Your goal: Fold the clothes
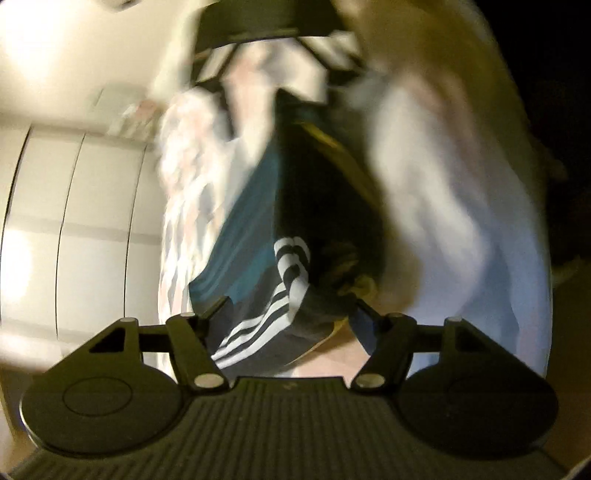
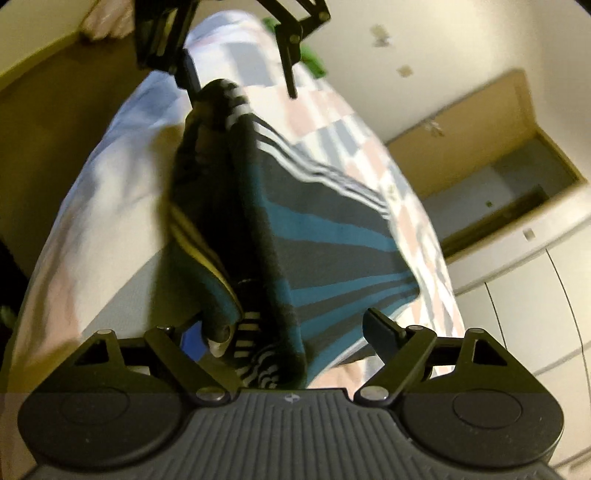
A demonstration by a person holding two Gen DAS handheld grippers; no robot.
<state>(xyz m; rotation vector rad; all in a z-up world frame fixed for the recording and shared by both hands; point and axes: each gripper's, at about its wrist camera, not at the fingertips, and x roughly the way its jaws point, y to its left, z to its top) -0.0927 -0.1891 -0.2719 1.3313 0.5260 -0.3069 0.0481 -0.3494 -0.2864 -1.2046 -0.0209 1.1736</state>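
Observation:
A dark grey garment (image 2: pixel 325 229) with teal bands and white triple stripes runs in a bunched ridge from one gripper to the other over a bed. My right gripper (image 2: pixel 299 325) stands open, its fingers wide apart with the garment's near end between them. At the far end my left gripper (image 2: pixel 240 85) is also open, the garment's rolled end lying against one finger. In the blurred left wrist view the same garment (image 1: pixel 258 325) passes between the spread fingers of my left gripper (image 1: pixel 291 306). The right gripper (image 1: pixel 258 22) shows there as a dark smear at the top.
Under the garment lie a pink, grey and white checkered blanket (image 2: pixel 351 129) and a white sheet (image 2: pixel 110 203). White cabinet doors (image 2: pixel 535 314) and a wood-framed niche (image 2: pixel 517 166) stand to the right. Brown floor (image 2: pixel 55 110) lies to the left. Something green (image 2: pixel 314 59) lies past the far gripper.

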